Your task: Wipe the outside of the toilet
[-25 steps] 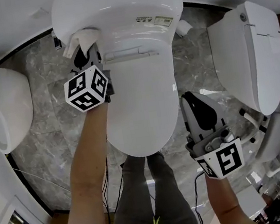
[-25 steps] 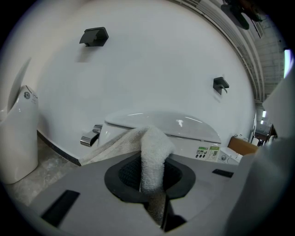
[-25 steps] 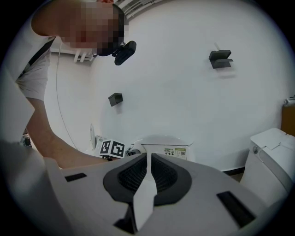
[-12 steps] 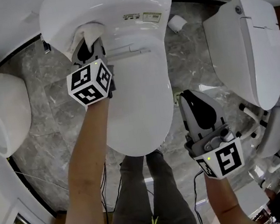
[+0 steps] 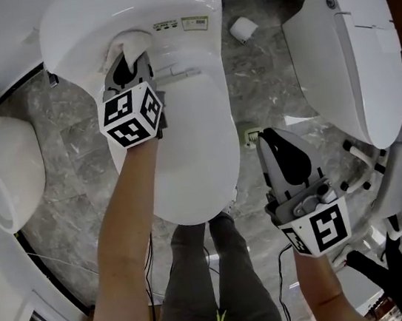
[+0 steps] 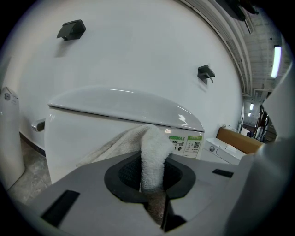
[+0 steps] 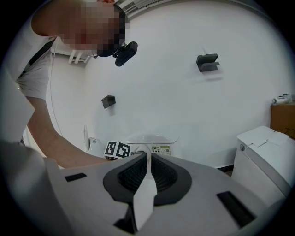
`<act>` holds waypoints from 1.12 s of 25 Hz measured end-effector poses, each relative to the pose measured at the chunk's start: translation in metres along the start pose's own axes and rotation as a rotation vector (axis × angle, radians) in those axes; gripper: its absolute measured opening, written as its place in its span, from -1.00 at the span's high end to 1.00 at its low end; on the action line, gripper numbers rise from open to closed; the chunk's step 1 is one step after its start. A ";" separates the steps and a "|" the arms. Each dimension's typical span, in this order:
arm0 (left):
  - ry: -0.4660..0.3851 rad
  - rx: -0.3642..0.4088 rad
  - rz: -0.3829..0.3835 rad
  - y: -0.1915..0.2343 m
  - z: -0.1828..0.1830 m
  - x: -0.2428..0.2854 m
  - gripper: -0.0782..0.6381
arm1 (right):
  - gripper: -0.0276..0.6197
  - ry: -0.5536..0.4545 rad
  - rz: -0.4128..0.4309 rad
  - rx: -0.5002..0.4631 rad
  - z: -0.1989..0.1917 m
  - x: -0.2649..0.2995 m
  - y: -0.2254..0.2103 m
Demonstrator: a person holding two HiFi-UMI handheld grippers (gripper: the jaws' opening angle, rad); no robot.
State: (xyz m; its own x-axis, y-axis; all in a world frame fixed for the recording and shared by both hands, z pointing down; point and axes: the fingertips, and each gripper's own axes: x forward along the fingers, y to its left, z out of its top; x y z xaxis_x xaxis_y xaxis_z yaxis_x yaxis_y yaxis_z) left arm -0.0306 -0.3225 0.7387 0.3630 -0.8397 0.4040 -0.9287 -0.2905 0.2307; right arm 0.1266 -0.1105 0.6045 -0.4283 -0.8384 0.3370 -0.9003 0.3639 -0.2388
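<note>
One toilet [image 5: 192,150]: white, lid down, standing on the marble floor [image 5: 74,160] by the wall.
Cloth [image 6: 152,152]: white towel, at the tank's front left beside the lid hinge; contact likely.
Left hand-held gripper [image 5: 127,68]: jaws clamped on the cloth.
Right hand-held gripper [image 7: 147,161]: jaws together, empty, held apart from the bowl's right side.
Progress: wiping judged under way at the tank; nothing shows which surfaces are done, so lid and bowl sides probably remain.
</note>
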 end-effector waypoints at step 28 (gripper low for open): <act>0.062 0.118 -0.191 -0.151 -0.029 0.038 0.61 | 0.75 -0.025 -0.109 0.034 -0.016 -0.076 -0.056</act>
State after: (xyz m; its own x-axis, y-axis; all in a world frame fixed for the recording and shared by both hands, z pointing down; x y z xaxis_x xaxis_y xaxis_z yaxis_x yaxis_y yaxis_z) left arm 0.1260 -0.2973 0.7447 0.5333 -0.7356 0.4176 -0.8440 -0.4958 0.2044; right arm 0.2083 -0.0609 0.6069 -0.3255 -0.8825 0.3395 -0.9381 0.2563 -0.2331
